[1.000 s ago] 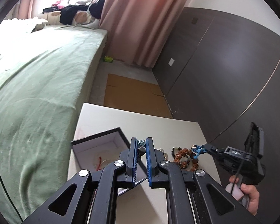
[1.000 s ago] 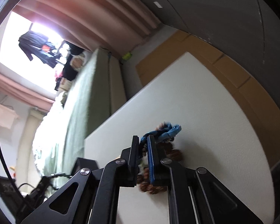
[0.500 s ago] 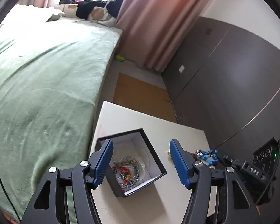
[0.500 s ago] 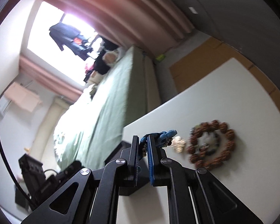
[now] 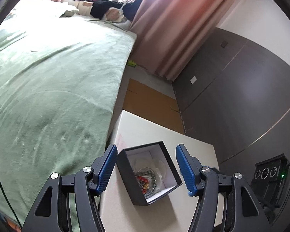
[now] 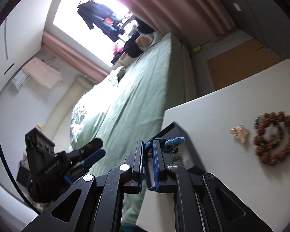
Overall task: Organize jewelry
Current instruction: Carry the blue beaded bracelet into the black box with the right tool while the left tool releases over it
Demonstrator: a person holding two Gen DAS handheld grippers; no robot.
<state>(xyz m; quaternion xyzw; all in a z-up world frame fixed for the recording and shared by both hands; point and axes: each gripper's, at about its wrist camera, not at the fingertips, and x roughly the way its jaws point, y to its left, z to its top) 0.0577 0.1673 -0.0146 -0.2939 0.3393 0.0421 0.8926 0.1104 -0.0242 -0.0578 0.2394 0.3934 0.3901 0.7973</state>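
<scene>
**Blue-corded bead piece being carried toward an open jewelry box**

On the left, a green bed (image 5: 54,89) is running alongside a white tabletop (image 5: 145,127). The left gripper (image 5: 147,169) is hovering over the tabletop with its blue-padded fingers (image 5: 107,169) spread wide and holding nothing. Seen between them, a small black jewelry box (image 5: 129,176) with a white lining is sitting open on the tabletop, with a tangle of silver chain and red beads (image 5: 146,181) lying inside.

Moving right, in the other view, the right gripper (image 6: 147,155) is pinching a beaded piece with a blue cord (image 6: 170,142), its fingers nearly closed on the strand. The blue knot is sticking out past the fingertips, and small pale beads are showing in the narrow gap. It is being held above the tabletop, at the box's near edge.

This piece is likely light, limp and prone to swinging or slipping, so the knotted cord, where it is gripped, looks like the surest place to hold it.

Further right, a small gold-coloured ornament (image 6: 239,133) is lying on the tabletop, and just beside it a ring of chunky brown beads (image 6: 274,137) is lying flat; both are blurred. The bead ring probably handles as loose and rolling, best pinched across a single strand.

No brand, label or readable writing is showing anywhere.
</scene>
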